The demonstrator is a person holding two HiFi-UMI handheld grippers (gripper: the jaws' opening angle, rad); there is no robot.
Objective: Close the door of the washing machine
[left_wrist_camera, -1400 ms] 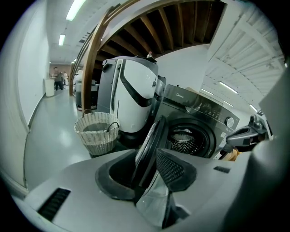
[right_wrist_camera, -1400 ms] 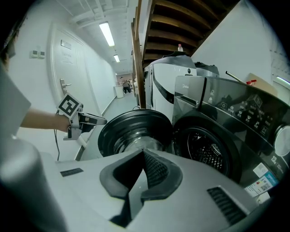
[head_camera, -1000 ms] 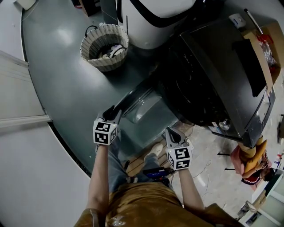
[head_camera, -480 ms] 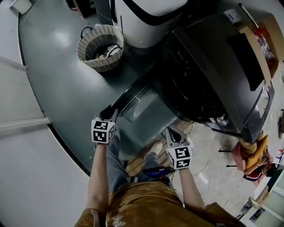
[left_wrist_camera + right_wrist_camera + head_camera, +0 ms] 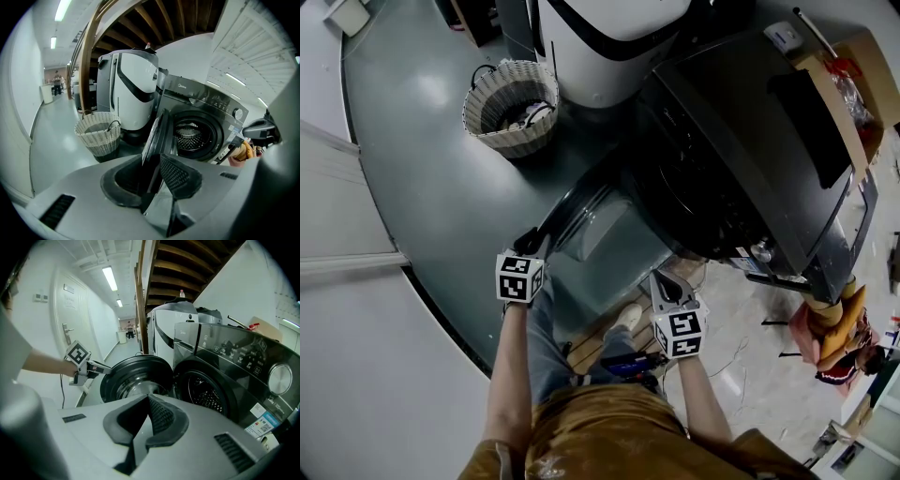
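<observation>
Left gripper (image 5: 151, 178): jaws pinched on door (image 5: 157, 129) rim | right gripper (image 5: 148, 404): jaws together, empty | advice: arc door rightward onto drum (image 5: 194, 137), firm pinch.

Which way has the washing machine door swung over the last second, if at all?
No. The washing machine door stands at the same open angle to the washing machine, clamped in the left hand-held gripper.
</observation>
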